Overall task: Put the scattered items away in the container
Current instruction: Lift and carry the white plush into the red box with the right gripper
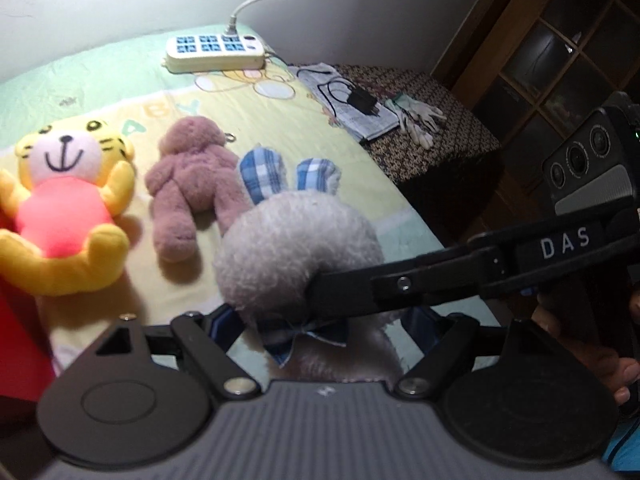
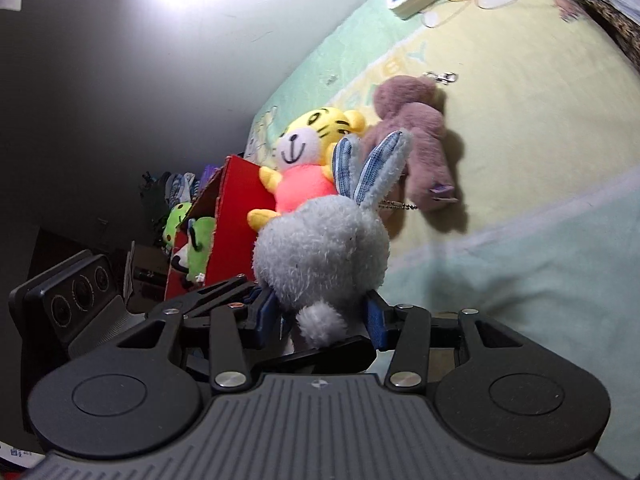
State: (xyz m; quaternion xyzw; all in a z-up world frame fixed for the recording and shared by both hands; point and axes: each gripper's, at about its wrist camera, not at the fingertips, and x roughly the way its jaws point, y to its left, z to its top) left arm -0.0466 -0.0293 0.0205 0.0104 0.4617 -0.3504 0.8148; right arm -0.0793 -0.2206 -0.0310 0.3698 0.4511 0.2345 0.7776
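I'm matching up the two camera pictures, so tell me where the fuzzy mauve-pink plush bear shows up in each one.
Left wrist view: fuzzy mauve-pink plush bear lies left of centre on the yellow-green blanket.
Right wrist view: the bear lies upper right of centre.
Shared landmark: the yellow plush tiger with a pink belly lies just beside it.

The rabbit toy [image 1: 296, 256] is pale grey fleece with blue-and-white checked ears and a blue bow; its tail [image 2: 320, 320] is white. The tiger toy [image 1: 64, 204] is yellow with black stripes, a white face and a bright pink belly. The bear toy [image 1: 192, 176] is dusty mauve all over. The box [image 2: 236, 216] is red, with green plush [image 2: 198, 248] inside. The bed cover [image 1: 120, 76] is mint green and pale yellow with cartoon prints. The power strip [image 1: 214, 54] is cream with blue sockets. Both claws have black arms with blue pads [image 2: 374, 320].
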